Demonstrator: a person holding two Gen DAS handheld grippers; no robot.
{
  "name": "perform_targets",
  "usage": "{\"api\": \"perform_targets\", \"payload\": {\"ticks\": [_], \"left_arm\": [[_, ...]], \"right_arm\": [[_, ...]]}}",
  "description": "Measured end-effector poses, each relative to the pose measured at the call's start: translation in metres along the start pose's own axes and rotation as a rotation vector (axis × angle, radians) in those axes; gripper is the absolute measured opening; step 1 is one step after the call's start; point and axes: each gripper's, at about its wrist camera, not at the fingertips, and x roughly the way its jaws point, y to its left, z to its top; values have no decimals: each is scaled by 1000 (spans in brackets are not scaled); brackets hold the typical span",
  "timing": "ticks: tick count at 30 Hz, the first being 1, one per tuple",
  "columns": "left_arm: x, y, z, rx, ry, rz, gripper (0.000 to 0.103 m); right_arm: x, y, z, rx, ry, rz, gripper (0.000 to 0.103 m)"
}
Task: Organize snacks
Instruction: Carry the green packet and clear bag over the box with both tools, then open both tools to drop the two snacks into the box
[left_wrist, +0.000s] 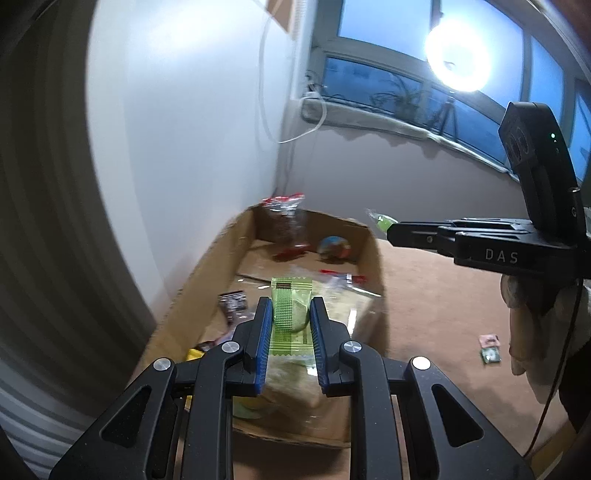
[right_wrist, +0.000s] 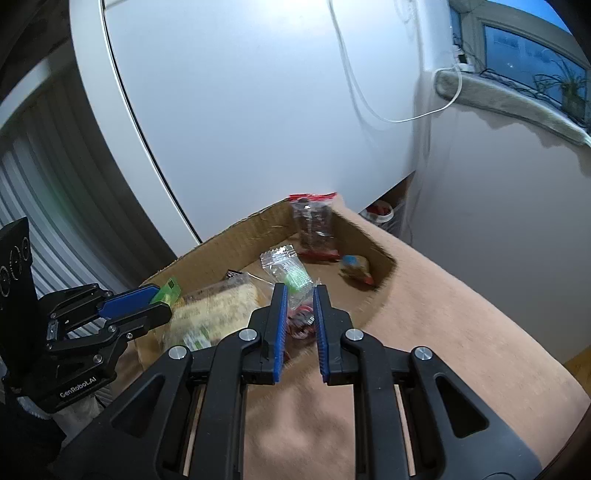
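Cardboard box (left_wrist: 373, 258) sits in the corner of the tan-covered surface (right_wrist: 461, 332), already collecting snacks, so both claws arrive loaded. Left gripper (left_wrist: 287, 314) is clamped on a green wafer packet (left_wrist: 290, 306) above the box; right gripper (right_wrist: 299, 306) pinches a clear green-printed packet (right_wrist: 291, 275) at the box's near edge, probably for dropping in.

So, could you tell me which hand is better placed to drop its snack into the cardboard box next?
Probably the left. The left gripper holds its green packet directly over the cardboard box. The right gripper holds its clear green packet near the box's near edge, mostly above the cloth.
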Motion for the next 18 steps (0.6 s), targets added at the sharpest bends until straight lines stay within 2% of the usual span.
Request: {"api": "perform_targets", "payload": {"ticks": [6,8,9,10,14,18], "left_arm": [[1,9,3,-12,-8,26,20],[2,11,4,-17,-10,33,21],[2,12,5,-21,-12,36,21],[2,13,5,-23,-13,35,21],[1,12,8,-22,-21,45,25],[-3,7,8,-15,-35,36,25]], "right_arm": [[17,13,9,-23,19,-1,16],[17,14,11,-25,22,-3,31],[16,15,12,-25,17,-5,51],[16,16,12,-26,10,-7,61],[8,14,13,-19,-8,-10,62],[-2,12,10,-15,-11,-27,64]]}}
